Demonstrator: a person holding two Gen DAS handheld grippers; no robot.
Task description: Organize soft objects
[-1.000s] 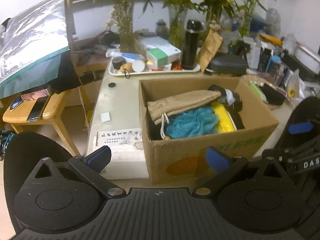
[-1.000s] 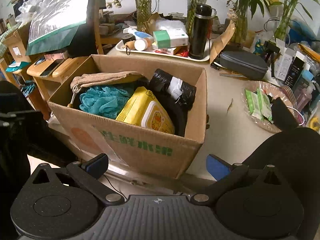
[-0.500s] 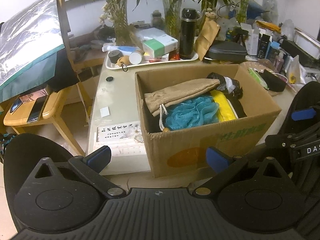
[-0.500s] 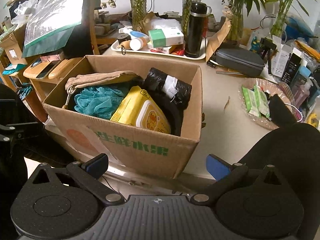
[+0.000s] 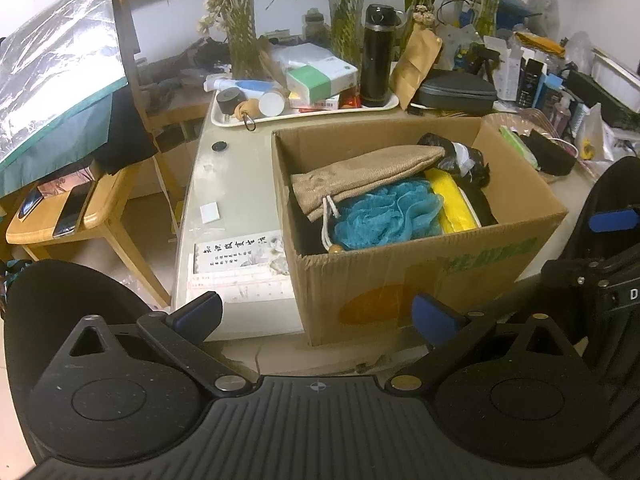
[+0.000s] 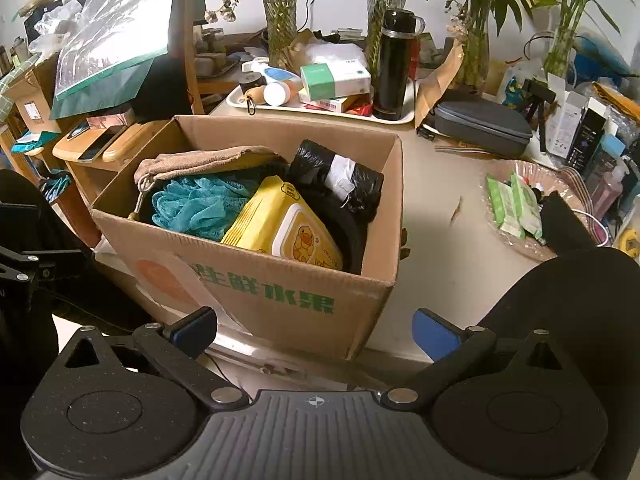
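An open cardboard box [image 5: 432,280] stands on the table [image 5: 236,184], near its front edge. Packed in it: a tan drawstring pouch [image 5: 360,178] laid slantwise on top at the far left, a teal mesh bath sponge [image 5: 384,216] under its mouth, a yellow wipes pack [image 6: 286,224] set on edge at centre, and a black plastic bag roll [image 6: 340,178] wedged to the far right. The soft things are thus seen gathered inside the box, probably pressed close so each props the next.

The left gripper [image 5: 316,312] is held before the near wall of the box, fingers spread wide, nothing between them. The right gripper [image 6: 316,326] is held likewise at the box's near right corner, fingers parted and bare.

The scene fits either soft things due to be lifted out and sorted, or a packing already completed. A tray [image 5: 224,118] of bottles stands beyond, well apart.
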